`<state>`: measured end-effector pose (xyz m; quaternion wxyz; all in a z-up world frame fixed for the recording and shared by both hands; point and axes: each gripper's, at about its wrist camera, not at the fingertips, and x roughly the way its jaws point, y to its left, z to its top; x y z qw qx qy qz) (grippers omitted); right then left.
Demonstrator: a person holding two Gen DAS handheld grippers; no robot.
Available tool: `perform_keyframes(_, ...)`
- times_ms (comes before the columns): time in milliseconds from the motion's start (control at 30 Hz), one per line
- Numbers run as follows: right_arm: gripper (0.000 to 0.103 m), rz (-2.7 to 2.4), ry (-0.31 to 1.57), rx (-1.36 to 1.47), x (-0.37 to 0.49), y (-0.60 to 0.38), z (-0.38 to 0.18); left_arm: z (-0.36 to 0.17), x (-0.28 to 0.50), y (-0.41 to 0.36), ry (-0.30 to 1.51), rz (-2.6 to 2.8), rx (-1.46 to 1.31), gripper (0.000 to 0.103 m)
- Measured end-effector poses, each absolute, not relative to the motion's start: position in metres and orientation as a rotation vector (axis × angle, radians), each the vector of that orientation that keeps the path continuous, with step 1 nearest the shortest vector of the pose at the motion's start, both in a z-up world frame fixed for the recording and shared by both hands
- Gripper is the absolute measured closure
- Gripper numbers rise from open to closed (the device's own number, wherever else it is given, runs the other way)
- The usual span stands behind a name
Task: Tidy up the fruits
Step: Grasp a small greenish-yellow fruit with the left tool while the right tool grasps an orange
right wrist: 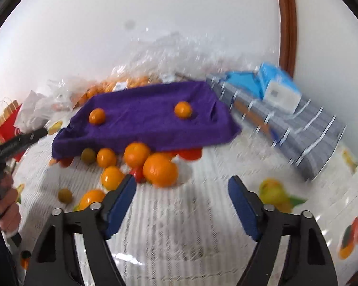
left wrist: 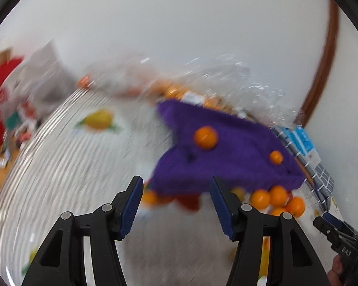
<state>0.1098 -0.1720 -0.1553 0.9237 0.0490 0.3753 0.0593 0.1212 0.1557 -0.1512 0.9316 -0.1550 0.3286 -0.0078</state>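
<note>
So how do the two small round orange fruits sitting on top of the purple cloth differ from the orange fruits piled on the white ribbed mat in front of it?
The two small orange fruits on the purple cloth, one at and one at, lie far apart, raised on the cloth. The orange fruits on the white ribbed mat crowd together; the biggest is clearly larger. Both groups are round, glossy orange.

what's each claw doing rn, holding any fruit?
Left claw: open, nothing between its pads.
Right claw: open, empty; the big orange lies just ahead of it, untouched.
</note>
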Motion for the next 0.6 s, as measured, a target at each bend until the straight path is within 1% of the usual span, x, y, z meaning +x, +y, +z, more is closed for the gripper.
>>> perform_keyframes(133, 0.031, 0.151, 0.784, 0.104, 0.106, -0.169, -0.168, -0.154, 0.100, 0.161, 0.660, -0.136, -0.403, 0.047)
perform_keyframes(167, 0.035, 0.151, 0.794, 0.091, 0.105, -0.168, -0.171, -0.158, 0.097, 0.156, 0.663, -0.179, -0.406, 0.047)
perform_keyframes(200, 0.037, 0.158, 0.796, 0.086, 0.105, -0.167, -0.171, -0.163, 0.099, 0.147, 0.706, -0.203, -0.389, 0.047)
perform_keyframes(267, 0.038, 0.179, 0.786, 0.093, 0.104, -0.168, -0.171, -0.170, 0.105, 0.124, 0.781, -0.235, -0.318, 0.049)
perform_keyframes(400, 0.041, 0.178, 0.788, 0.124, 0.104, -0.174, -0.172, -0.173, 0.104, 0.084, 0.788, -0.271, -0.205, 0.049)
perform_keyframes(433, 0.042, 0.172, 0.788, 0.134, 0.104, -0.176, -0.172, -0.176, 0.107, 0.075, 0.810, -0.270, -0.185, 0.053)
perform_keyframes(467, 0.042, 0.171, 0.791, 0.149, 0.105, -0.179, -0.173, -0.178, 0.111, 0.068, 0.836, -0.259, -0.164, 0.060)
perform_keyframes(500, 0.042, 0.172, 0.794, 0.161, 0.105, -0.181, -0.174, -0.182, 0.117, 0.063, 0.871, -0.241, -0.140, 0.080)
perform_keyframes(533, 0.042, 0.172, 0.800, 0.177, 0.105, -0.184, -0.175, -0.183, 0.121, 0.060, 0.891, -0.226, -0.130, 0.079)
perform_keyframes(600, 0.042, 0.175, 0.809, 0.201, 0.107, -0.187, -0.176, -0.181, 0.121, 0.060, 0.869, -0.234, -0.136, 0.079)
